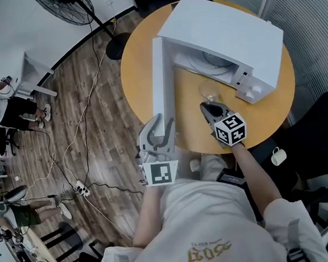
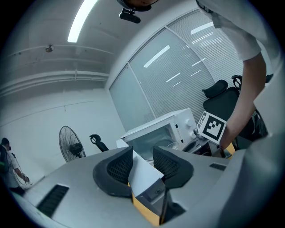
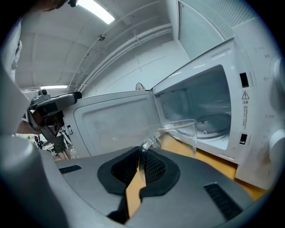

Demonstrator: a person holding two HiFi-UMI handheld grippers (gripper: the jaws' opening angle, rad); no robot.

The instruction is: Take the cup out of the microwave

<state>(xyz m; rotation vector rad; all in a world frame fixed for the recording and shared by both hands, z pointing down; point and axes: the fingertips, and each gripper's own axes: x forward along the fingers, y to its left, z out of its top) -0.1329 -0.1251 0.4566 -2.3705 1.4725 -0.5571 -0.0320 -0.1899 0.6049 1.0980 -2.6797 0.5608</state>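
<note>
A white microwave (image 1: 224, 31) stands on the round orange table (image 1: 138, 61) with its door (image 1: 161, 82) swung wide. My left gripper (image 1: 162, 125) is shut on the door's free edge, and the white door (image 2: 144, 176) fills the gap between its pads. A clear glass cup (image 1: 209, 90) is outside the oven, just in front of the opening. My right gripper (image 1: 207, 108) is shut on its handle. In the right gripper view the cup (image 3: 180, 133) hangs just beyond the right gripper (image 3: 141, 162), before the cavity and its glass turntable (image 3: 213, 122).
A white mug (image 1: 278, 156) lies below the table's right edge, near a black chair (image 1: 323, 125). A standing fan (image 1: 67, 7) and cables are on the wooden floor at the left. Bare orange tabletop (image 3: 213, 158) shows in front of the microwave.
</note>
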